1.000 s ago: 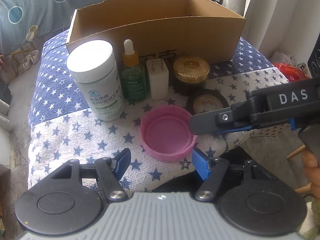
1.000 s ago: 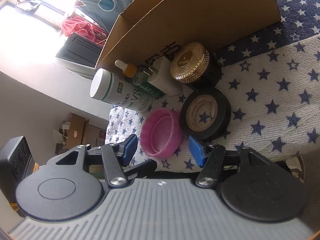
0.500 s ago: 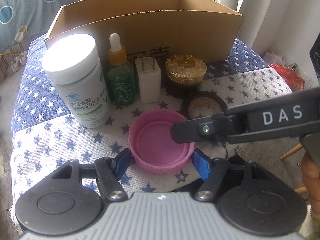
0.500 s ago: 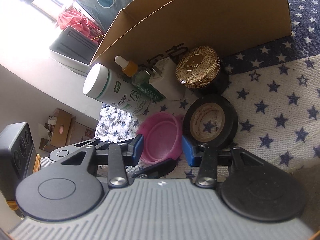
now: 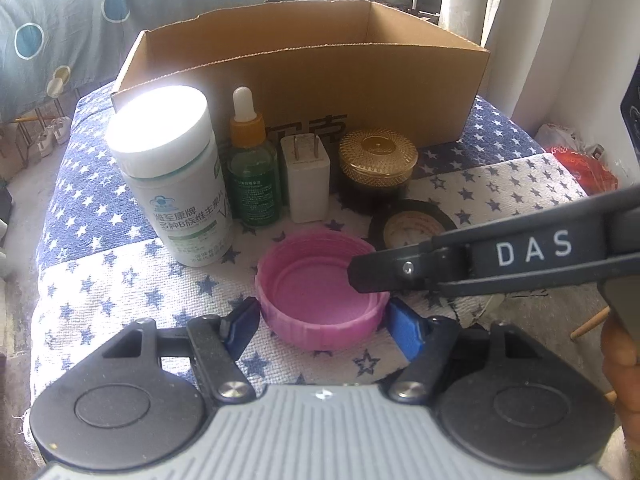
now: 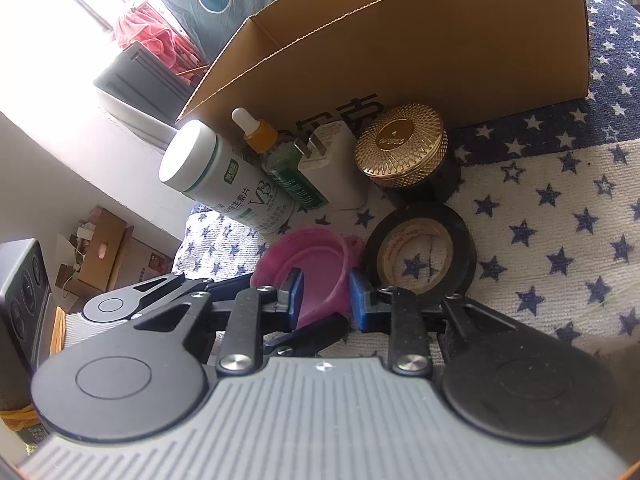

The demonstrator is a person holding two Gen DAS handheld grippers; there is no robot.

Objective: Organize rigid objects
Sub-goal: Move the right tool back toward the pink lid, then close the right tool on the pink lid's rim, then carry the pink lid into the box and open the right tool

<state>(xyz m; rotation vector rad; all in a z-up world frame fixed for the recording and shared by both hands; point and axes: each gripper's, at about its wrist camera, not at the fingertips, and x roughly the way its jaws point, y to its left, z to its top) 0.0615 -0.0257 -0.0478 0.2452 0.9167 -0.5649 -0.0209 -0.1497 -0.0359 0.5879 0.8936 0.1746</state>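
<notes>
**Two claws meet at the pink lid**

The things stand in a row along the front wall of the cardboard box point(image 5: 304, 76), probably set there so each can be lifted straight over the low wall. From the left wrist view: a white pill bottle point(image 5: 176, 176), a green dropper bottle point(image 5: 253, 168), a white plug adapter point(image 5: 306, 178) standing prongs up, and a gold-lidded jar point(image 5: 377, 164). A roll of black tape point(image 5: 408, 226) lies flat just in front of the jar. All rest on a star-patterned cushion cover point(image 5: 100, 272).

The pink lid point(image 5: 320, 292) lies open side up, nearest the front edge of the cushion, next to the tape roll.

The left claw point(image 5: 320, 320) is spread wide, its blue pads flanking the lid's outer wall on either side, close to it but seemingly not pressing. That wide straddle suits the lid's full width.

The right claw point(image 6: 326, 298) comes in from the side with a much narrower gap. One pad sits inside the lid's hollow and the other outside, so the rim wall on the tape side stands between them. Whether the pads actually pinch that wall is hard to judge from this angle. A rim grip like this would be the sensible way to take a shallow, wide lid.
</notes>
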